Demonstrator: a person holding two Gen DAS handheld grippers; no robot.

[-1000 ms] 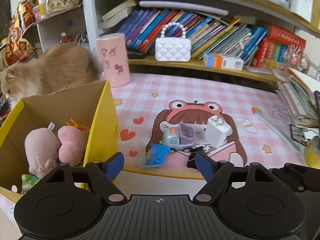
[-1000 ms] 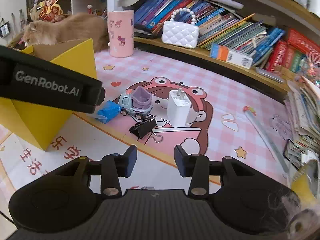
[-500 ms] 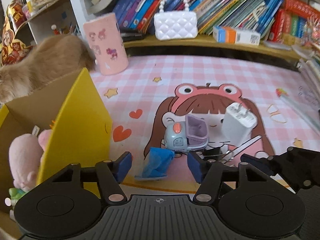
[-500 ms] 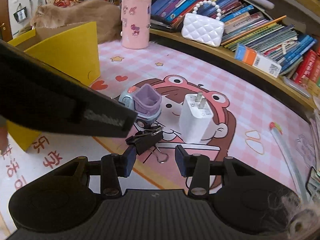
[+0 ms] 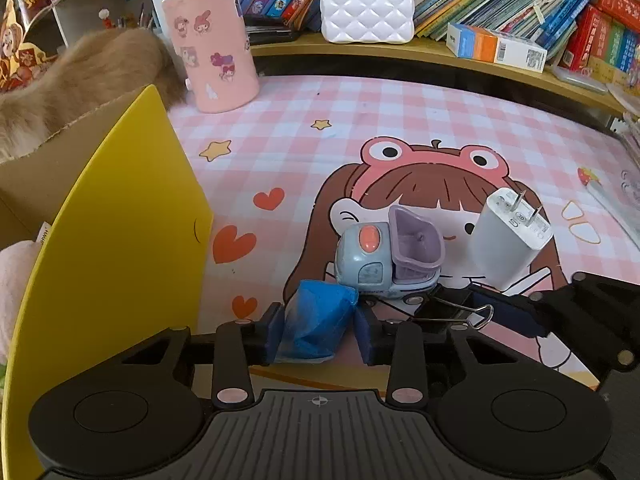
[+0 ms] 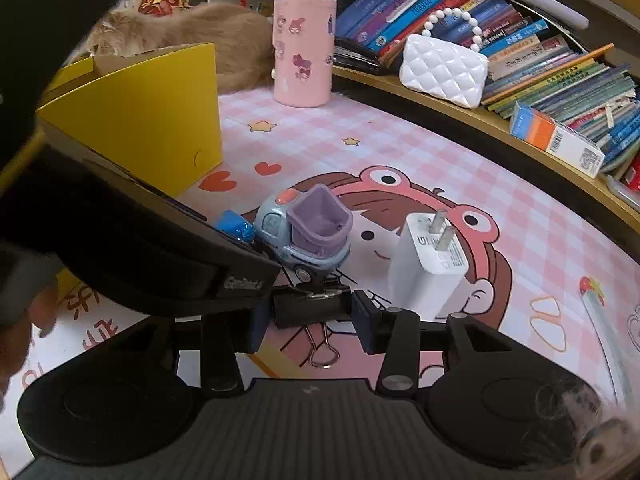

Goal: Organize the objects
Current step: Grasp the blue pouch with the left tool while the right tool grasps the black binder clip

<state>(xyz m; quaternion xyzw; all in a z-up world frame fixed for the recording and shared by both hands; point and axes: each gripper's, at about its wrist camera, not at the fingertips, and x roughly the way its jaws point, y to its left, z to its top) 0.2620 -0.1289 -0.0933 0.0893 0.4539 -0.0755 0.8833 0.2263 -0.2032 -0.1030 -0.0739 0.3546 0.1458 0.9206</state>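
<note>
We've got both grippers down on the mat at once. Our left gripper (image 5: 318, 332) straddles the blue packet (image 5: 316, 326), fingers close on either side, one pad seeming to touch it, but we can't tell whether it's truly pinched. Our right gripper (image 6: 306, 322) brackets the black clip (image 6: 310, 306), which sits between the fingers; the jaws look near its sides, and again we can't call the squeeze. The toy truck (image 5: 390, 258) stands just behind both, touching or nearly touching the packet, and the charger (image 5: 510, 236) is upright beside it. The yellow box (image 5: 116, 248) waits at left with a pink plush (image 5: 16, 280) already inside, so some sorting looks done. Left to go, by our read: packet, clip, truck and charger, all on the mat.
</note>
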